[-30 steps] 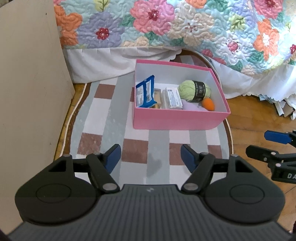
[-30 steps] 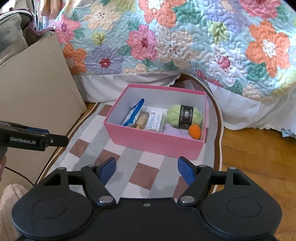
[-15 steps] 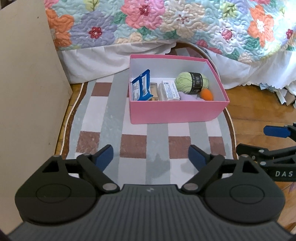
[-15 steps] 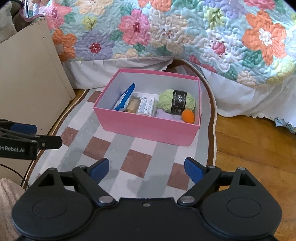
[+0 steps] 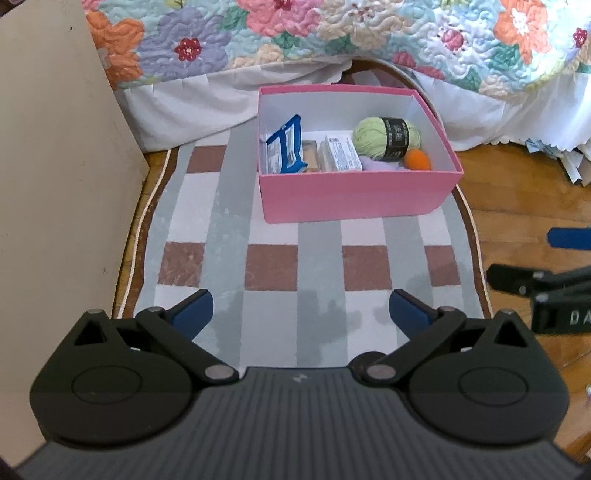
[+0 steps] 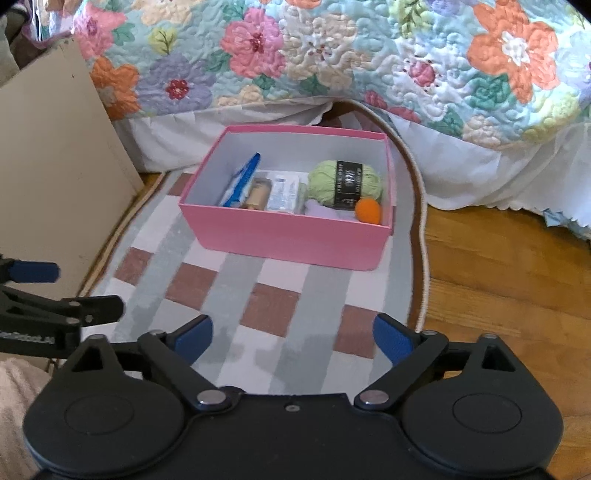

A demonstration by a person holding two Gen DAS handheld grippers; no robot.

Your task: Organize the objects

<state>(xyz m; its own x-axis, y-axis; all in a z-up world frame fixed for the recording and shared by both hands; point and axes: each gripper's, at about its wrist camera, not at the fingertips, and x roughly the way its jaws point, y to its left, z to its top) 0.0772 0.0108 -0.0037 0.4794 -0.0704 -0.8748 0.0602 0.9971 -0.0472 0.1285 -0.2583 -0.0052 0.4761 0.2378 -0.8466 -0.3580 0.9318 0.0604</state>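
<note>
A pink box [image 5: 354, 197] [image 6: 288, 236] stands on a checked rug. Inside it lie a green yarn ball [image 5: 386, 138] [image 6: 343, 181], an orange ball [image 5: 417, 160] [image 6: 367, 210], a blue packet [image 5: 286, 149] [image 6: 240, 180], a small white carton [image 5: 341, 153] [image 6: 284, 194] and a tan item [image 6: 258, 194]. My left gripper [image 5: 301, 314] is open and empty, well short of the box. My right gripper [image 6: 293, 338] is open and empty, also back from the box.
A bed with a floral quilt [image 5: 332, 33] [image 6: 332, 55] stands behind the box. A beige panel [image 5: 55, 184] [image 6: 48, 166] stands at the left. The rug [image 5: 273, 266] [image 6: 258, 295] lies on a wooden floor [image 6: 498, 277]. Each gripper shows at the edge of the other's view.
Both grippers have drawn back from the box and their jaws have opened wider. The box and its contents have not moved.
</note>
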